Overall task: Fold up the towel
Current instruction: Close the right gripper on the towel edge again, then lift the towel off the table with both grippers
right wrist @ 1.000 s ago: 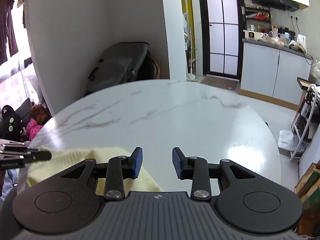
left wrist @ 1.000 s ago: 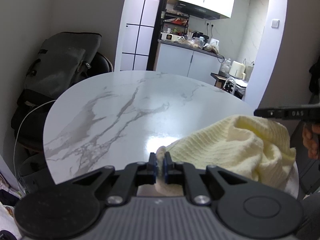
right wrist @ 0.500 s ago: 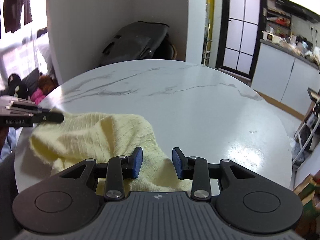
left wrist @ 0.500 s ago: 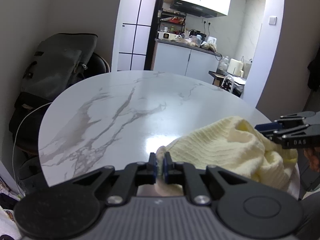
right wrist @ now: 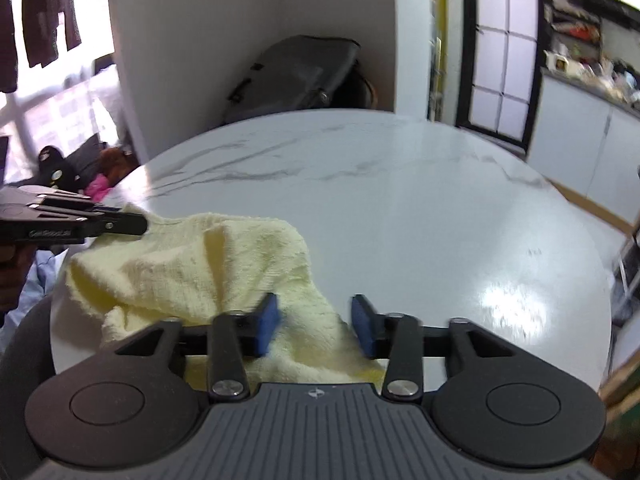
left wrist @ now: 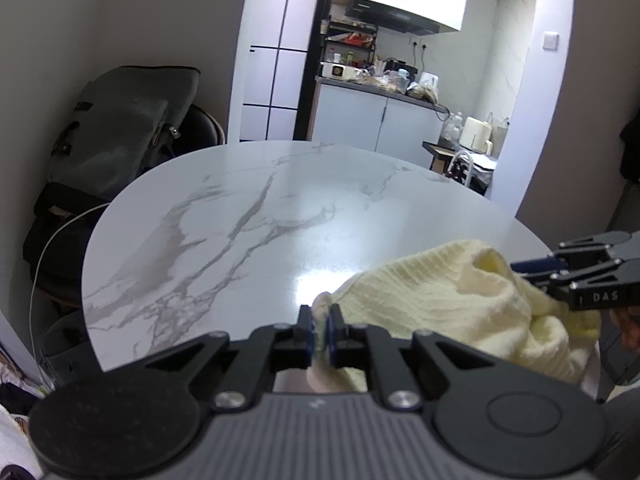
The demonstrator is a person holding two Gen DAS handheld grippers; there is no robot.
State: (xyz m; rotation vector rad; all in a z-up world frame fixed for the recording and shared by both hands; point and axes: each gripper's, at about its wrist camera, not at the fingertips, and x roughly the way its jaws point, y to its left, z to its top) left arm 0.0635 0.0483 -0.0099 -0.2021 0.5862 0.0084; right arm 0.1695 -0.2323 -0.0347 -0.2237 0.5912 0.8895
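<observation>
Jaws of the left gripper (left wrist: 319,330) are clamped on one edge of the yellow towel (left wrist: 460,300); those of the right gripper (right wrist: 316,324) are closing, apart in its own view with towel edge between them. Towel lies bunched at the near rim of the marble table (left wrist: 240,216). No fold is made; spreading and folding remain.

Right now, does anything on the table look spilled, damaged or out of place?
Nothing spilled or damaged. The towel lies crumpled at the near edge of the table, not flat. The left gripper pinches one corner; the right gripper is closing its jaws with another edge between them.
</observation>
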